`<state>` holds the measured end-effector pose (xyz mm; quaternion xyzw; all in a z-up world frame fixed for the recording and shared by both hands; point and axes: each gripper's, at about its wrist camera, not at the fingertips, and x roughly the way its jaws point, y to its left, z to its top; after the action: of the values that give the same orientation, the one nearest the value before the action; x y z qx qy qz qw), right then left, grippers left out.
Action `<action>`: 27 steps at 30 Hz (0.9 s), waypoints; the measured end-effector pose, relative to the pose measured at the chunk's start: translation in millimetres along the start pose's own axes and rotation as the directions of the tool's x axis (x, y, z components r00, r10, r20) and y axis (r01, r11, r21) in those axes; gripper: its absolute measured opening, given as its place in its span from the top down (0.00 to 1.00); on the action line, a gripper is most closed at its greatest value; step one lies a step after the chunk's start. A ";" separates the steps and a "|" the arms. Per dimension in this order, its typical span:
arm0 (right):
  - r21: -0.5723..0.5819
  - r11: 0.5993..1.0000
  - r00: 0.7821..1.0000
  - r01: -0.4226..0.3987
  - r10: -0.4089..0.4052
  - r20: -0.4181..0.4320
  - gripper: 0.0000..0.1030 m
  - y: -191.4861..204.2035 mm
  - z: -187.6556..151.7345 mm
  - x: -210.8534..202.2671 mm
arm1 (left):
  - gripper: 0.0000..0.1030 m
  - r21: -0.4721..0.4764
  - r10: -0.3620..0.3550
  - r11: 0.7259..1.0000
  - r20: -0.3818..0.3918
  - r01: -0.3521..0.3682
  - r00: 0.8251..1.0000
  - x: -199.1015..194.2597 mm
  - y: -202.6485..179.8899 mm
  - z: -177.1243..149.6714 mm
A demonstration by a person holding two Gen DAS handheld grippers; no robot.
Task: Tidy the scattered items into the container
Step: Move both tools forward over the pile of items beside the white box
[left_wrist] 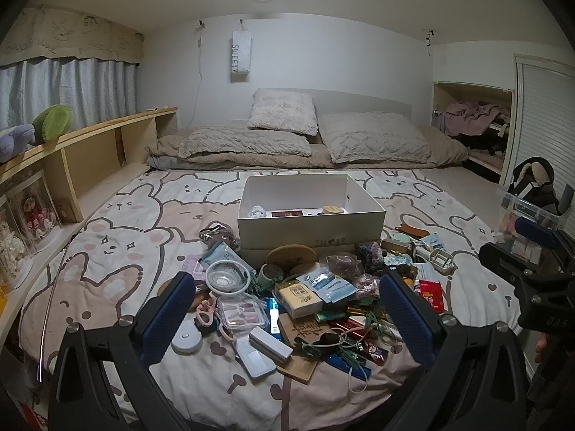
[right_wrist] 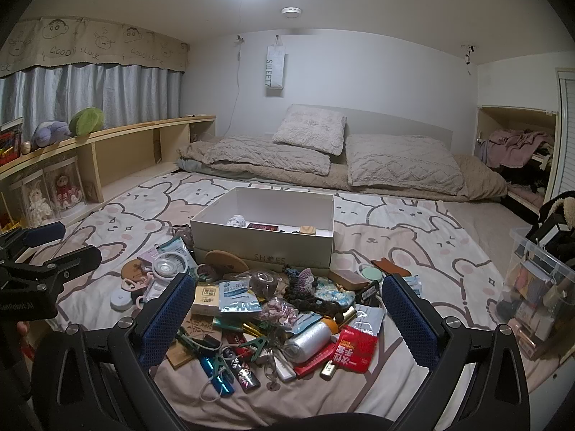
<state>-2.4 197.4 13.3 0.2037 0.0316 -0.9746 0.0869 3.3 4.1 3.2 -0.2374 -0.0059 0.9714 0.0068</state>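
Just in front of the white box, on the near side of the bed, lies the heap of small things to be tidied: packets, clips, lighters, a roll, hair ties, all overlapping. A few things already lie inside the box, at its far wall. Both grippers hang over the heap with nothing between their fingers; the left gripper and the right gripper each stand spread wide and grip nothing.

The main risk is the crowding. Wide fingers closing into such a heap will likely catch two or three things at once, or nudge a neighbour aside. Below the right gripper the clear plastic roll lies across the red packet; it looks smooth and round, so I judge it may squirt out of a pinch. Flat things, such as the blue sachet near the box's front wall, offer little edge and may bend or stay flat on the soft cover. The looped cord on the heap's near edge could snag a finger and drag other things with it. The bed gives under pressure, so a downward push may sink. The two grippers hang close together and could collide.
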 end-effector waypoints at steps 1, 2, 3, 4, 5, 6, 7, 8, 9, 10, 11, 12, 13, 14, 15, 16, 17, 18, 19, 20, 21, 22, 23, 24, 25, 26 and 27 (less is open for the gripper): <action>-0.001 1.000 1.000 0.001 -0.001 -0.001 0.00 -0.1 0.1 -0.2 | 0.00 0.000 0.000 1.000 0.000 0.000 1.000 -0.1 -0.2 -0.4; -0.001 1.000 1.000 0.001 -0.001 -0.002 0.00 -0.4 -1.1 1.0 | 0.00 -0.001 -0.001 1.000 0.000 0.001 1.000 0.0 -0.1 -0.5; -0.001 1.000 1.000 0.002 -0.002 -0.003 0.00 -0.8 -2.8 2.4 | 0.00 0.000 -0.001 1.000 0.001 0.001 1.000 -0.2 -0.3 -0.5; 0.000 1.000 1.000 0.001 -0.001 -0.003 0.00 -0.7 -3.8 3.3 | 0.00 0.000 -0.001 1.000 0.001 0.001 1.000 0.0 -0.3 -0.5; 0.000 1.000 1.000 0.001 -0.001 -0.003 0.00 -0.5 -3.4 2.0 | 0.00 0.000 0.000 1.000 0.000 0.000 1.000 0.0 -0.3 -0.4; -0.001 1.000 1.000 0.002 -0.002 -0.004 0.00 -0.2 -2.8 1.7 | 0.00 0.000 -0.001 1.000 0.000 0.001 1.000 -0.2 -0.6 -0.4; 0.000 1.000 1.000 0.002 -0.002 -0.003 0.00 -0.4 -3.8 1.6 | 0.00 0.000 -0.001 1.000 -0.001 0.001 1.000 -0.2 -0.6 -0.4; -0.001 1.000 1.000 0.002 -0.002 -0.003 0.00 -0.5 -4.0 1.7 | 0.00 0.000 -0.001 1.000 -0.001 0.001 1.000 -0.1 -0.4 -0.4; 0.000 1.000 1.000 0.001 -0.001 -0.004 0.00 -0.6 -3.7 2.0 | 0.00 0.000 -0.001 1.000 -0.001 0.001 1.000 0.1 -0.1 -0.4; 0.000 1.000 1.000 0.001 -0.001 -0.004 0.00 -0.7 -3.7 2.1 | 0.00 0.000 -0.002 1.000 -0.001 0.002 1.000 0.1 -0.1 -0.4; 0.000 1.000 1.000 0.001 -0.001 -0.005 0.00 -0.5 -3.0 2.0 | 0.00 0.000 -0.002 1.000 -0.001 0.002 1.000 0.1 -0.1 -0.4; 0.000 1.000 1.000 0.002 -0.002 -0.005 0.00 -1.4 -1.2 1.5 | 0.00 0.000 -0.003 1.000 -0.001 0.003 1.000 -0.1 -0.8 -1.0; 0.000 1.000 1.000 0.001 -0.001 -0.006 0.00 -2.0 -1.6 1.5 | 0.00 0.000 -0.003 1.000 -0.002 0.003 1.000 -0.6 -2.3 -2.0; 0.000 1.000 1.000 0.001 -0.001 -0.007 0.00 -1.9 -1.3 1.5 | 0.00 0.000 -0.003 1.000 -0.003 0.003 1.000 -0.8 -3.4 -2.5; 0.001 1.000 1.000 0.000 0.000 -0.008 0.00 -1.2 -2.8 2.1 | 0.00 0.001 -0.004 1.000 -0.004 0.004 1.000 0.9 -4.5 -4.1; 0.003 1.000 1.000 -0.001 0.001 -0.010 0.00 2.0 -7.2 4.1 | 0.00 0.001 -0.007 1.000 -0.006 0.007 1.000 4.4 -5.6 -7.0; 0.006 1.000 1.000 -0.002 0.002 -0.013 0.00 2.3 -9.7 5.6 | 0.00 0.001 -0.008 1.000 -0.009 0.008 1.000 6.6 -5.9 -8.8; 0.009 1.000 1.000 -0.002 0.002 -0.017 0.00 2.2 -9.9 6.1 | 0.00 -0.001 -0.007 1.000 -0.012 0.007 1.000 7.8 -5.6 -9.7; 0.012 1.000 1.000 -0.002 0.002 -0.020 0.00 1.3 -11.0 7.1 | 0.00 -0.002 -0.007 1.000 -0.016 0.007 1.000 9.4 -4.6 -10.4; 0.015 1.000 1.000 -0.001 0.001 -0.025 0.00 0.1 -12.0 8.6 | 0.00 -0.004 -0.005 1.000 -0.019 0.005 1.000 11.0 -3.4 -11.2; 0.018 1.000 1.000 0.001 0.000 -0.030 0.00 -1.6 -11.9 10.1 | 0.00 -0.006 -0.003 1.000 -0.023 0.003 1.000 12.7 -1.3 -11.4; 0.021 1.000 0.999 0.004 -0.003 -0.034 0.00 -3.4 -12.5 11.6 | 0.00 -0.009 -0.001 1.000 -0.027 0.000 1.000 14.5 1.3 -11.8; 0.025 1.000 0.999 0.006 -0.005 -0.039 0.00 -4.1 -12.3 13.3 | 0.00 -0.012 0.003 1.000 -0.032 -0.003 0.999 16.4 3.7 -12.6; 0.031 0.999 0.999 0.009 -0.008 -0.044 0.00 -6.1 -12.9 15.0 | 0.00 -0.016 0.006 1.000 -0.037 -0.007 0.999 18.8 6.4 -13.1; 0.037 0.999 0.999 0.012 -0.010 -0.048 0.00 -8.4 -13.2 16.4 | 0.00 -0.020 0.009 1.000 -0.042 -0.010 0.999 21.1 9.1 -13.7; 0.042 0.999 0.999 0.016 -0.014 -0.052 0.00 -10.8 -13.1 18.1 | 0.00 -0.024 0.013 1.000 -0.047 -0.014 0.999 23.0 11.6 -14.5; 0.046 0.999 0.998 0.023 -0.020 -0.057 0.00 -13.4 -13.7 19.9 | 0.00 -0.028 0.017 0.999 -0.052 -0.019 0.998 25.2 14.3 -15.4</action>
<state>-17.4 208.7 -6.9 0.2330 0.0136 -0.9698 0.0706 -12.1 -9.6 -22.2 -0.2627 -0.0177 0.9647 -0.0052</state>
